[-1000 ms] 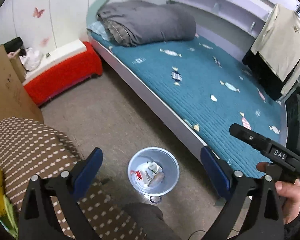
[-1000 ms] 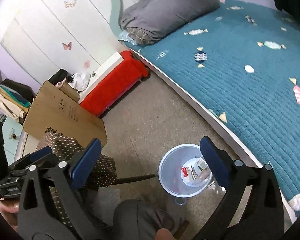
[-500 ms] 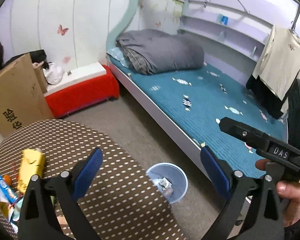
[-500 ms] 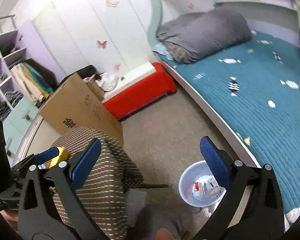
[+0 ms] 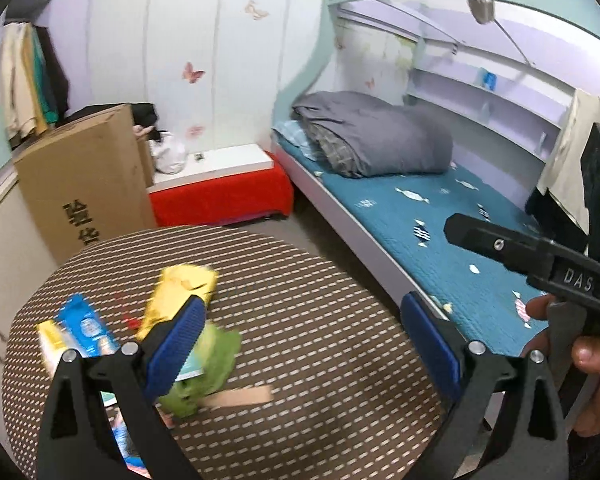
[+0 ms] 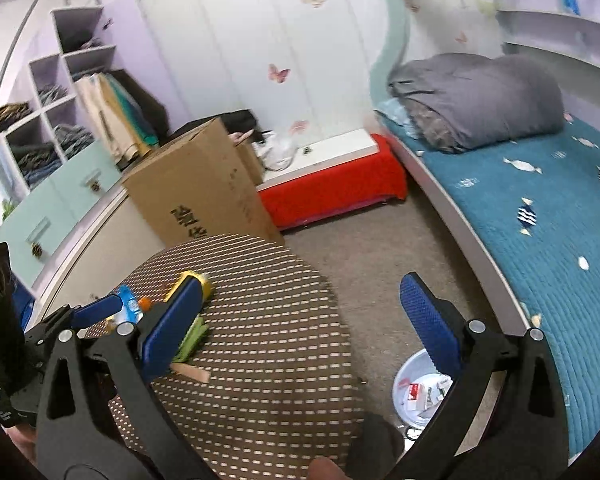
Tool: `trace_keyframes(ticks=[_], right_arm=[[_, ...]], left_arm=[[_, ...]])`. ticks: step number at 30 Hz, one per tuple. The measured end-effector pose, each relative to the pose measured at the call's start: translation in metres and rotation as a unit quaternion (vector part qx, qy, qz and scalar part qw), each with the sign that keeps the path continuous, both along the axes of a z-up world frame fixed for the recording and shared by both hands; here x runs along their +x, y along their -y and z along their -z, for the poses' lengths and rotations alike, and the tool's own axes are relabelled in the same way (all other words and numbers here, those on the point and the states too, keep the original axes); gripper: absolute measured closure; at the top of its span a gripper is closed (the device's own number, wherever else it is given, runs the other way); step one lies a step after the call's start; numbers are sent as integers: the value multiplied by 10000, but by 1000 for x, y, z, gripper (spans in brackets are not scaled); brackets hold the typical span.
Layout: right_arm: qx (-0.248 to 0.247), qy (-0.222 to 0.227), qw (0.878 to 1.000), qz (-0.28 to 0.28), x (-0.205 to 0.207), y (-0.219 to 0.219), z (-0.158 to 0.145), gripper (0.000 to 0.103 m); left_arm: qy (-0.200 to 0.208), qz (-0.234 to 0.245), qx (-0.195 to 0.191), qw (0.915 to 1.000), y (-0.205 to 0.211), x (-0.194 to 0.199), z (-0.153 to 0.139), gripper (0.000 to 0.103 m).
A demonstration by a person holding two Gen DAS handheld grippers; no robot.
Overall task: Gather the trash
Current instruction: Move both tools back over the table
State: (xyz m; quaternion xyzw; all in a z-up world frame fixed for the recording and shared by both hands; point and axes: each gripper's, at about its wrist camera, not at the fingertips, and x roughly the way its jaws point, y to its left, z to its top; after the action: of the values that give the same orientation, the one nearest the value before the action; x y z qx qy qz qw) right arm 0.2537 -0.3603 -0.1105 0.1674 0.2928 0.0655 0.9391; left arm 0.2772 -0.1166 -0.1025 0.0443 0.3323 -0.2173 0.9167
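Wrappers lie on a round brown dotted table [image 5: 300, 320]: a yellow packet [image 5: 180, 292], a blue packet [image 5: 84, 328], a green wrapper [image 5: 208, 364] and a wooden stick [image 5: 240, 396]. My left gripper [image 5: 304, 344] is open and empty above the table, its left finger over the green wrapper. My right gripper [image 6: 300, 328] is open and empty over the table's right side [image 6: 260, 340]. A pale bin [image 6: 416, 388] with trash in it stands on the floor by the bed. The right gripper's body [image 5: 540, 256] shows in the left wrist view.
A cardboard box [image 6: 204, 192] stands behind the table. A red bench [image 6: 332, 188] sits against the wall. The bed with a teal cover [image 6: 540, 220] and grey bedding [image 6: 476, 100] runs along the right. Shelves [image 6: 52, 120] stand at left.
Both views have swung up and left from the bin on the floor to the table. The wrappers have come into view under the left gripper. Both grippers stay open.
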Motion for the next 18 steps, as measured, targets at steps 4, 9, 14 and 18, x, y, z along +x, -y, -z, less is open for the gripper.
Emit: trace_keyframes(ticks=[4,9,14,18], right_arm=[[-129,-16,9996,-254,5,-30,-4,6],[-328,-48,9983,-477,7,-63,-8,6],[-522,-211,9961,-683,7,-91,-3,6],[-655,-349,9942,-778,8,-112,5,6]], left_arm=[[40,-226,54,9997,-31,-8,3,7],[-35,-500,104,9987,-72,-21,15,7],[-112,-715,156,9973,-112,-34,31,7],[-308,-801,229,9960,-133,-34,48,7]])
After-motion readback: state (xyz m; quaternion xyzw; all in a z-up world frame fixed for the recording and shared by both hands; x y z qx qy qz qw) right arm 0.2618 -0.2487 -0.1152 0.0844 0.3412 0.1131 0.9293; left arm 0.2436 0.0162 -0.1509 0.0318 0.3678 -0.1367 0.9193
